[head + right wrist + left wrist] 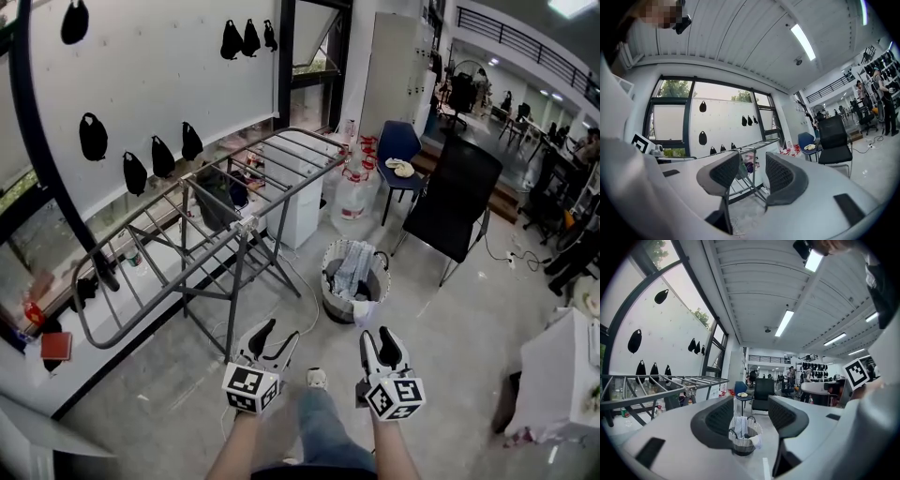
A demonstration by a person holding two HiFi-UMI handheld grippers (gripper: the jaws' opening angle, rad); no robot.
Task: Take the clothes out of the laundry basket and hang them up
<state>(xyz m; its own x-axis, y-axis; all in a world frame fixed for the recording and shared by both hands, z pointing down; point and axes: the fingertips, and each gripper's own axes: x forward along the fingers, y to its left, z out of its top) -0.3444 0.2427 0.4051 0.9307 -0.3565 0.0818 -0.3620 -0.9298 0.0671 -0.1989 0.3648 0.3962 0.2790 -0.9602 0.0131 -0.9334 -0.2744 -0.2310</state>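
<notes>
Head view: the round grey woven laundry basket (pixel 336 305), well ahead across bare concrete floor (pixel 450 319), hides most of its pale clothes (pixel 354 267) below the rim.
Left gripper view: the left gripper (pixel 750 416) gapes empty, framing that distant basket.
Right gripper view: the right gripper (pixel 752 171) gapes empty before the grey metal drying rack (pixel 761 142).

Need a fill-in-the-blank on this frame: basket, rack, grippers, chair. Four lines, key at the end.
1. The laundry basket stands on the ___, with clothes inside.
2. In the head view, the drying rack stands to the ___ of the basket.
3. The left gripper and right gripper both have their jaws ___, with nothing held.
4. The chair nearest the basket is ___ in colour.
Missing words: floor; left; open; black.
</notes>
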